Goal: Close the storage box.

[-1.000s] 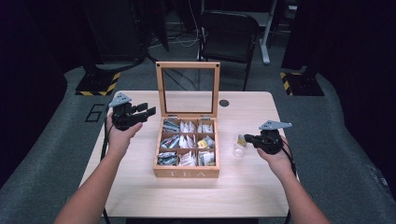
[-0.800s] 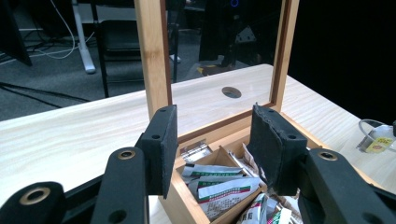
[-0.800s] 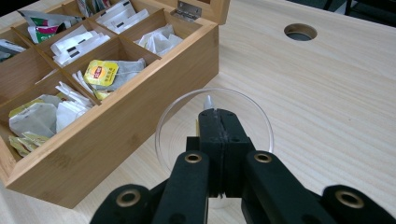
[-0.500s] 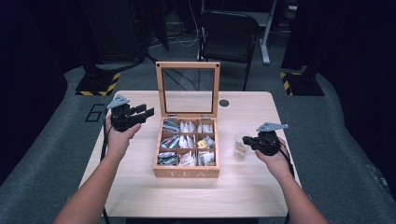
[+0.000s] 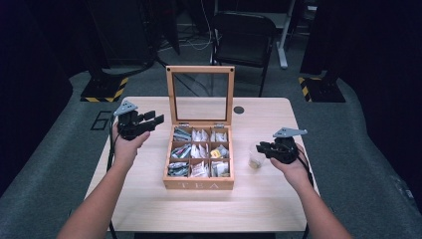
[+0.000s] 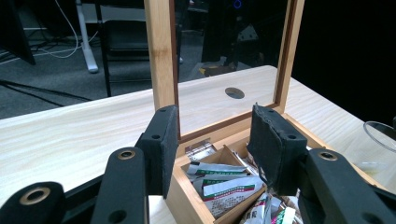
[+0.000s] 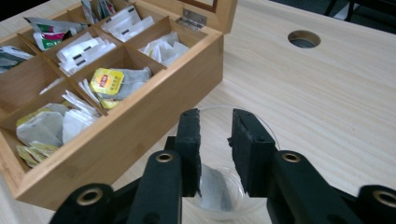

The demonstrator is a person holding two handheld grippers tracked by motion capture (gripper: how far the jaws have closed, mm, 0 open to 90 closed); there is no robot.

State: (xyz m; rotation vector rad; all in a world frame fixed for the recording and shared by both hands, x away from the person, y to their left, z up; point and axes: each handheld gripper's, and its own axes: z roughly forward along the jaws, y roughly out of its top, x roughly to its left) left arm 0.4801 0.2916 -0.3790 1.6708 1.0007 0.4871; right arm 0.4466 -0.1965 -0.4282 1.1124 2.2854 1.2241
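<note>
The right tongs (image 7: 214,140), jaws just parted and empty, hover over the glass cup (image 7: 219,186) beside the tea box (image 7: 154,116) on the counter (image 7: 327,107) (a tea bag (image 7: 212,189) lies inside). The left tongs (image 6: 215,154) stand narrowly apart, holding nothing.

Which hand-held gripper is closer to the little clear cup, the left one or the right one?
Right. The right hand-held gripper hangs just over the clear cup, which has a tea bag inside. The left hand-held gripper is across the table, on the tea box's far side.
</note>
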